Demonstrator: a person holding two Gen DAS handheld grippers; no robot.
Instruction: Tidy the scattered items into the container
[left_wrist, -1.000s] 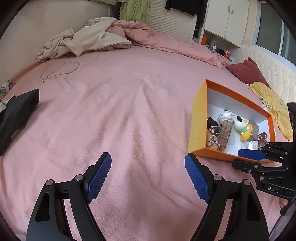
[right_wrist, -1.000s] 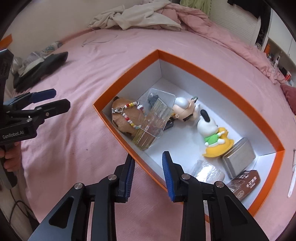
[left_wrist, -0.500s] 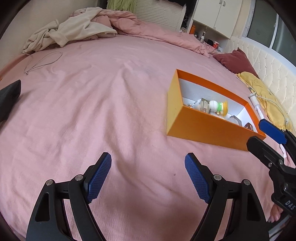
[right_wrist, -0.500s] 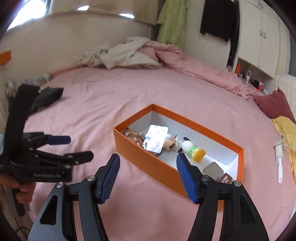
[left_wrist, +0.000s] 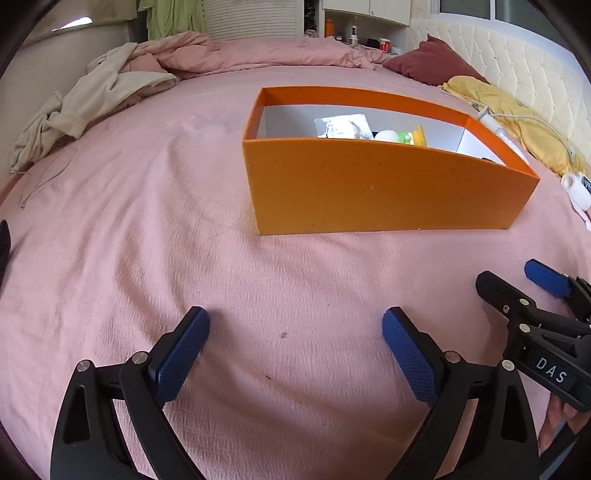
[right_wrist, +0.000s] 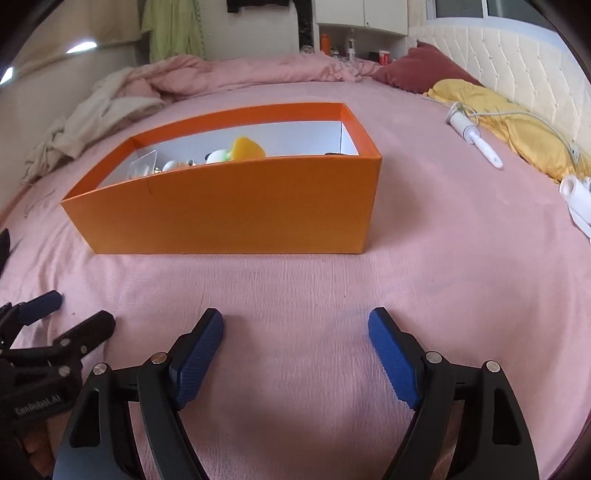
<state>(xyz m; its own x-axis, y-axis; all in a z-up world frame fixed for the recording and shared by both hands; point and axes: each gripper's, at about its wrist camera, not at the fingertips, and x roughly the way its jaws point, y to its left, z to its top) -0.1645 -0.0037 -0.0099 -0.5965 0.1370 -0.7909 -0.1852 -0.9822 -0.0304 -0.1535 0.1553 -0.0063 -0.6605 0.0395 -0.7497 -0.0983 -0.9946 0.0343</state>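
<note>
An orange box (left_wrist: 380, 184) with a white inside sits on the pink bed and also shows in the right wrist view (right_wrist: 229, 206). Small items lie in it: a clear plastic case (left_wrist: 343, 125), a white and green toy figure (left_wrist: 395, 136), and a yellow toy (right_wrist: 245, 147). My left gripper (left_wrist: 295, 332) is open and empty, low over the bedsheet in front of the box. My right gripper (right_wrist: 295, 332) is open and empty, also in front of the box. Each gripper appears at the edge of the other's view: the right one (left_wrist: 517, 284) and the left one (right_wrist: 66, 314).
A yellow cloth (right_wrist: 509, 122) with a white cable and a white wand-like tool (right_wrist: 476, 140) lie at the right. A white tube-shaped object (right_wrist: 576, 195) lies at the right edge. Rumpled beige clothes (left_wrist: 99, 92) and a pink duvet lie at the back left. A padded headboard stands at the right.
Both grippers pulled back from the box and dropped low over the sheet, now seeing its orange side wall. The right gripper's jaws opened wider than one second ago.
</note>
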